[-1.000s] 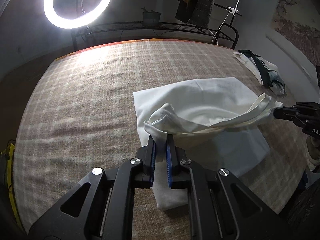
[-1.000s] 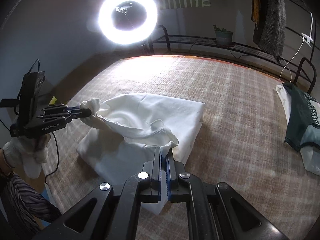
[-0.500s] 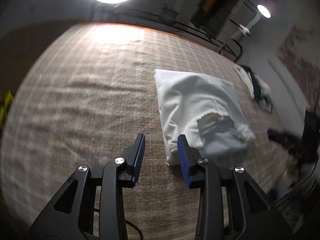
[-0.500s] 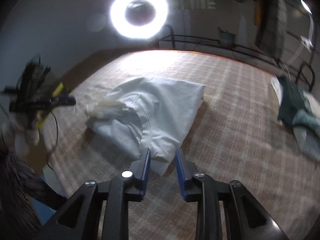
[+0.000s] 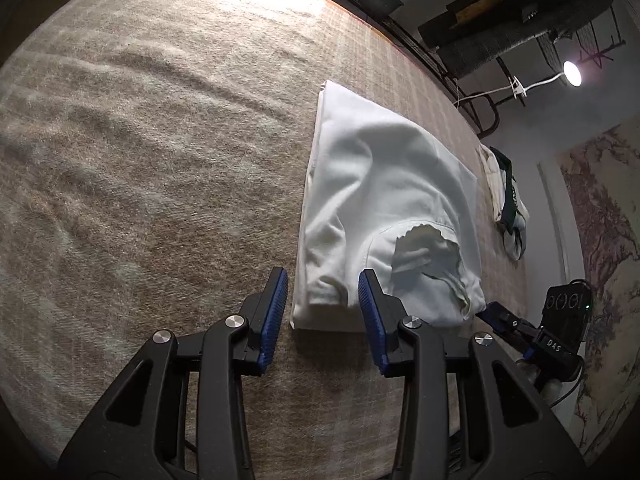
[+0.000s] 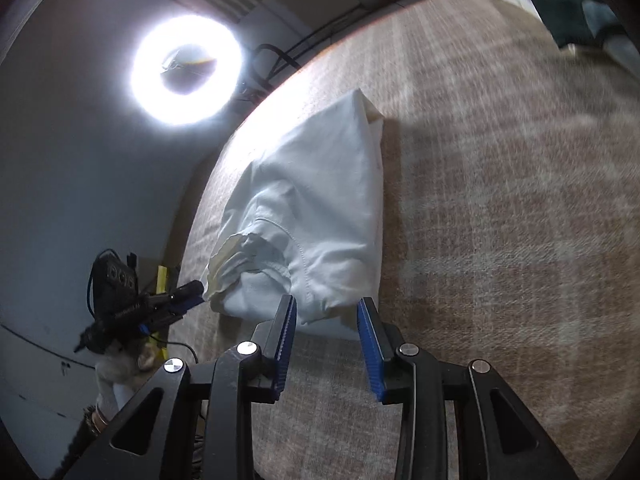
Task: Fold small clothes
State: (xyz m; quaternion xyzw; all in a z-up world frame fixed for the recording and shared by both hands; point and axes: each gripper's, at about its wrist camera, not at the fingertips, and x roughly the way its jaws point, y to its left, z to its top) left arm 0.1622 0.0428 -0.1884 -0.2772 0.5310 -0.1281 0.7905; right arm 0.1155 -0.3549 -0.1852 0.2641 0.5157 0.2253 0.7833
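A folded white garment lies on the plaid blanket, its ribbed collar turned up at the near end. In the left wrist view my left gripper stands open just short of the garment's near left corner, its pads off the cloth. In the right wrist view the garment lies ahead, and my right gripper has its jaws opening at the near right corner, with only the cloth's edge between the tips and nothing pinched. Each gripper also shows in the other's view: the right gripper, the left gripper.
A pile of dark green and white clothes lies at the blanket's far right edge. A ring light shines beyond the far edge. A black rack with hanging clothes and a clip lamp stand behind.
Both grippers let go of the lifted garment edge and opened. The cloth dropped flat into a fold. Both hands sank and rolled, drawing back to the garment's near end.
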